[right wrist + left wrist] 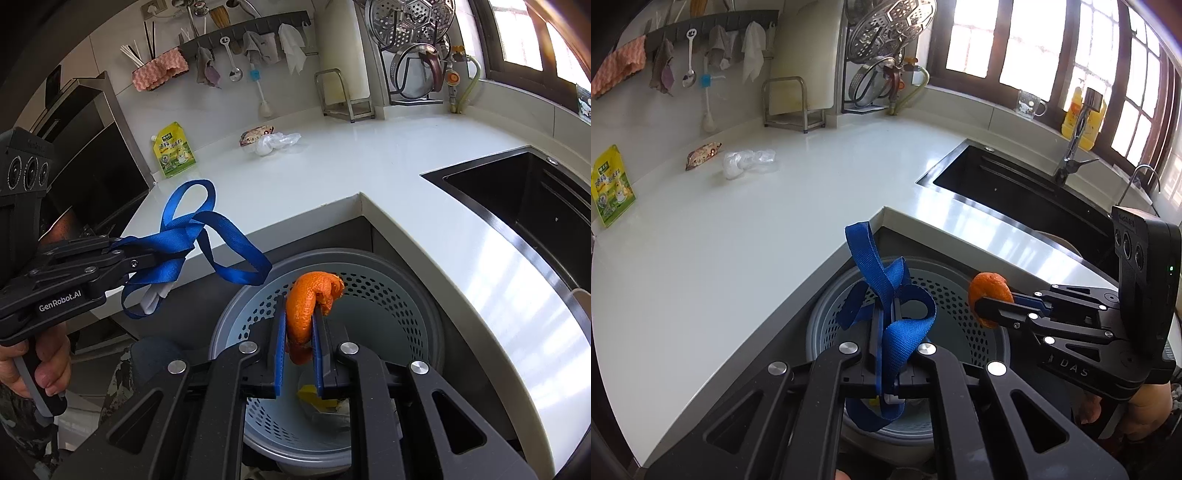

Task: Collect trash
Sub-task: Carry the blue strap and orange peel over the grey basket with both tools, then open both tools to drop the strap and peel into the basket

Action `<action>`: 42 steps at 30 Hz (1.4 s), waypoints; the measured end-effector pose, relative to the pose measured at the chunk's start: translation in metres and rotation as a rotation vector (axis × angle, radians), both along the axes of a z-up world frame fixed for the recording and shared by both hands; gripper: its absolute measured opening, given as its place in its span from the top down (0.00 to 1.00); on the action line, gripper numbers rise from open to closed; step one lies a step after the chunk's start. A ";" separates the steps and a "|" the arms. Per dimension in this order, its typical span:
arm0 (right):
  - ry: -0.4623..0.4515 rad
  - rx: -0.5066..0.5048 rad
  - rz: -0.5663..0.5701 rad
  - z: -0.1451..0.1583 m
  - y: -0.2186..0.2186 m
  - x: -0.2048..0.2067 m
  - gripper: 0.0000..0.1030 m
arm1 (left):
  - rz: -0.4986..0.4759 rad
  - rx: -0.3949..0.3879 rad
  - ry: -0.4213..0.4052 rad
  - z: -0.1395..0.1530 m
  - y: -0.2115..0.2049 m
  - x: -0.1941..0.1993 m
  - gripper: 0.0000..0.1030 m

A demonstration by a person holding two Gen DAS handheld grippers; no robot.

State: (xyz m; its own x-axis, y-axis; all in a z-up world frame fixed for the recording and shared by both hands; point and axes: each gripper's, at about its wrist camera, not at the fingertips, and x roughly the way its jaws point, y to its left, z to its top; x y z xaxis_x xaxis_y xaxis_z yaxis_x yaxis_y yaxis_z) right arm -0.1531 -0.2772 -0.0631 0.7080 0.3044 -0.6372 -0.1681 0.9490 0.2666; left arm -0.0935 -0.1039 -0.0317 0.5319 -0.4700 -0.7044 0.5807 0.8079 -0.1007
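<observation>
My left gripper [885, 310] is shut on a tangled blue fabric strap [868, 254], whose loops stick up and hang over the fingers. My right gripper [300, 310] is shut on a curled orange peel [314, 288]. Both hang above a perforated grey-blue bin [388, 295] that stands on the floor in the inner corner of the white counter [369, 166]. In the left wrist view the right gripper [988, 302] and peel [991, 288] are over the bin [945, 291]. The right wrist view shows the left gripper [157, 256] and strap [229, 236] left of the bin's rim.
Far back on the counter lie a snack wrapper [701, 155], a crumpled clear plastic bag [746, 162] and a yellow-green pouch [613, 184]. A dark sink [997, 173] with a faucet [1075, 147] lies to the right. Yellow scraps [308, 395] sit inside the bin.
</observation>
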 end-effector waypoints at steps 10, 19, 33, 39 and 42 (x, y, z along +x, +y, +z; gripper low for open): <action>0.017 0.005 -0.006 -0.009 -0.008 0.001 0.89 | -0.007 0.011 0.014 -0.008 -0.007 0.002 0.96; 0.018 0.010 -0.007 -0.011 -0.009 0.003 0.89 | -0.013 0.010 0.020 -0.010 -0.008 0.003 0.96; 0.030 0.007 -0.016 -0.016 -0.010 0.002 0.89 | -0.032 0.013 0.039 -0.016 -0.013 0.003 0.96; 0.043 0.006 -0.024 -0.022 -0.013 0.001 0.87 | -0.046 0.011 0.073 -0.024 -0.017 0.006 0.96; 0.049 0.002 -0.035 -0.026 -0.015 0.000 0.87 | -0.053 0.011 0.103 -0.031 -0.019 0.008 0.96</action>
